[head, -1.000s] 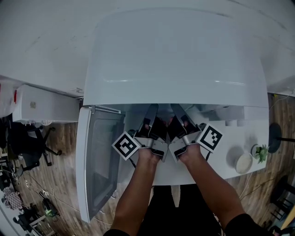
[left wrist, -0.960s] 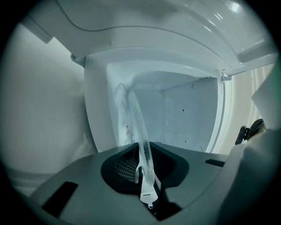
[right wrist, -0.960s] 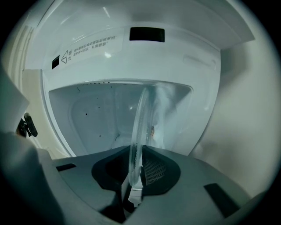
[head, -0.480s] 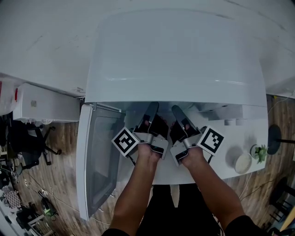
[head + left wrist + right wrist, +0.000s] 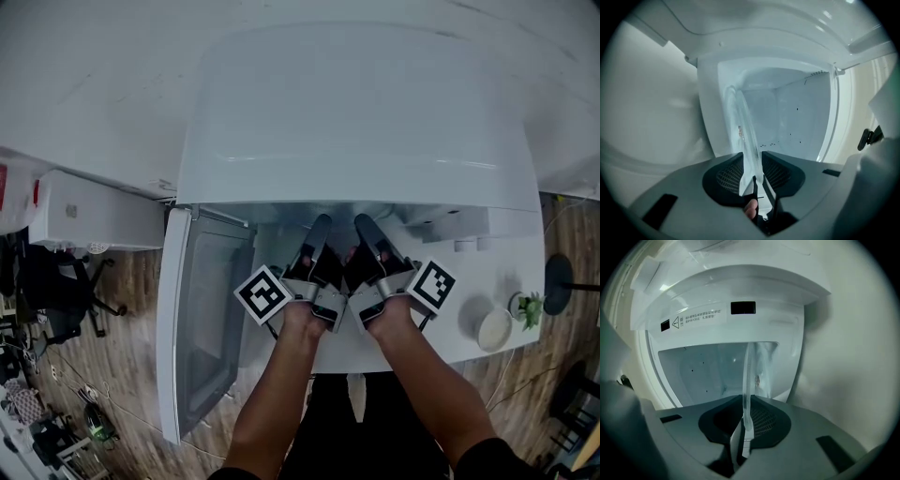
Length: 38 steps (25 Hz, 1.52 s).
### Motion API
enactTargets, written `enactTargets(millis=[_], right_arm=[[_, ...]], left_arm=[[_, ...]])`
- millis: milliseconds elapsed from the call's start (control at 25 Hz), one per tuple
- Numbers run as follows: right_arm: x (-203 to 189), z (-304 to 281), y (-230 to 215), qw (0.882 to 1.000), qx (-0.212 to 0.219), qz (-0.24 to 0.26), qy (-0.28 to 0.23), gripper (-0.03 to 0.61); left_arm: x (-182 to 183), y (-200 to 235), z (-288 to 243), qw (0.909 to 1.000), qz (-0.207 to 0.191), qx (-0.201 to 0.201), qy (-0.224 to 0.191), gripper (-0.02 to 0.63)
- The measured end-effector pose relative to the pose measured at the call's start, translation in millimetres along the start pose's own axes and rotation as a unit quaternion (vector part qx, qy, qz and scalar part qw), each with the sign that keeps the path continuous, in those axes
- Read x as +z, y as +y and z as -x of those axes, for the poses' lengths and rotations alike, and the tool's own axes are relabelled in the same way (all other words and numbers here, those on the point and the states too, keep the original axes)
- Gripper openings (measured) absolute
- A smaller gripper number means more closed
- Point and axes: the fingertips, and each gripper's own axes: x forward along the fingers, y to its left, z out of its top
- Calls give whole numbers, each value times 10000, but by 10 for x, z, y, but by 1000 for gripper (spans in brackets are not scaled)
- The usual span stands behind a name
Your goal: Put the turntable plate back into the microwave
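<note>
The clear glass turntable plate (image 5: 743,126) shows edge-on in the left gripper view, running from the jaws up into the open microwave cavity (image 5: 792,117). My left gripper (image 5: 753,176) is shut on its rim. In the right gripper view the plate (image 5: 746,376) is again a thin upright edge, and my right gripper (image 5: 744,425) is shut on it before the cavity (image 5: 703,369). From the head view, the left gripper (image 5: 320,228) and right gripper (image 5: 363,226) sit side by side at the mouth of the white microwave (image 5: 356,112). The plate itself is barely visible there.
The microwave door (image 5: 202,328) hangs open at the left. On the counter to the right are a small white bowl (image 5: 495,331) and a small plant (image 5: 532,309). A warning label (image 5: 696,317) runs above the cavity opening. Chairs and wooden floor lie far left.
Both grippers have drawn a little closer together and shifted slightly toward me, so more of their jaws shows outside the microwave's top edge. Both stay shut on the plate.
</note>
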Motion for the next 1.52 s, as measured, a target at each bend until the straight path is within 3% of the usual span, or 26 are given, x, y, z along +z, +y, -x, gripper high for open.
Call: enactTargets(millis=[120,240,480,760,880,960,1120,1280,1400,1520], right_arm=[[17,-22,-26,10000,-21,-47,-41,66],[37,-27,-53,9999,-68,-66,-101,64],[60,-69,-51,9996,-243,147,-43,60],[-159,21,-19,9860,-653,1408,615,60],[-134,182,-87,9704,-1062,2055,692,52],[-128,209,-41,9608,-1028,2468,735,37],[-146,284,140,9287,-858,3507,846,17],[-230,402,361,8734,-661,4708,1058,17],[-279,506,560,8345,-535,5370,1115,17],[-351,632,774,7904,-423,5995,1187,17]], left_arm=[[-24,33,144,10000,8,-45,-46,140],[-25,10,174,9996,-248,-112,20,51],[15,2,103,9997,-206,-111,-42,41],[74,109,78,9996,-257,46,-109,41],[68,257,142,9970,-613,462,-34,41],[63,308,198,9939,-890,656,8,43],[47,331,355,9870,-1299,945,49,41],[9,91,497,9724,-2180,823,74,34],[-30,-143,599,9424,-3236,836,155,34],[-155,-384,713,8929,-4392,884,459,34]])
